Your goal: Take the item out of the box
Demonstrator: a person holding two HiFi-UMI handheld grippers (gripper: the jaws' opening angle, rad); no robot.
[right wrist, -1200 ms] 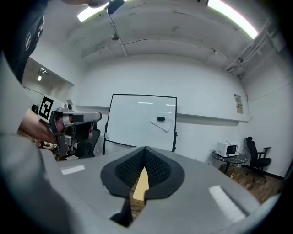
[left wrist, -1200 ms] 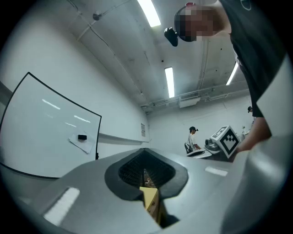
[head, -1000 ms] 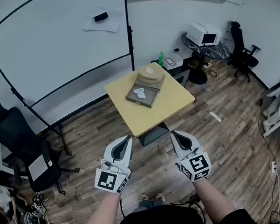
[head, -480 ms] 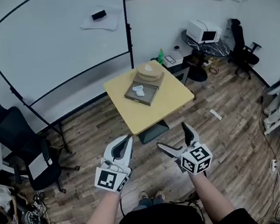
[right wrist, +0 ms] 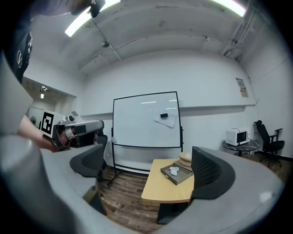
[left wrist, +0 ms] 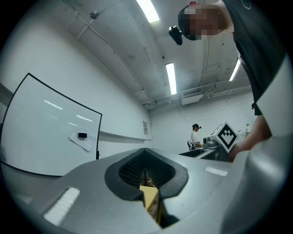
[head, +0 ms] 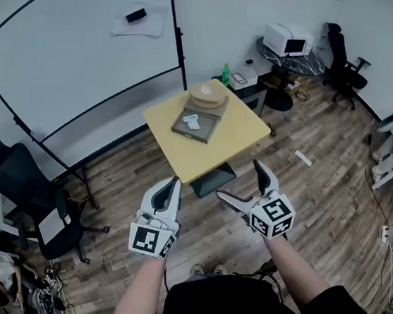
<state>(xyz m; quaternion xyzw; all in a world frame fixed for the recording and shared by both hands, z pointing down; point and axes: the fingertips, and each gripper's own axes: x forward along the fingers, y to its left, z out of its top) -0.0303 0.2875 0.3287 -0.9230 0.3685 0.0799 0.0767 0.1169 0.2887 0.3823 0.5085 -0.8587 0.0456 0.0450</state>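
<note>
A shallow grey box [head: 196, 125] lies on the yellow table [head: 213, 150] ahead of me, with a small white item [head: 191, 121] inside it. The right gripper view shows the same box [right wrist: 177, 174] and item [right wrist: 174, 170] between its pads, far off. Both grippers hang over the wooden floor, well short of the table. My left gripper [head: 173, 185] is shut, and only a sliver of the table shows through its jaws [left wrist: 145, 174]. My right gripper [head: 239, 181] is open; its jaws have just been opening, with nothing between them.
A round wooden piece [head: 208, 96] sits behind the box. A whiteboard [head: 77, 53] stands at the back left, a black office chair [head: 26, 188] at the left. A green bottle [head: 226, 78] and a microwave [head: 288, 38] are at the back right.
The right gripper's jaws went from shut to wide open and the gripper rolled a little. The left gripper stayed shut and drifted slightly left.
</note>
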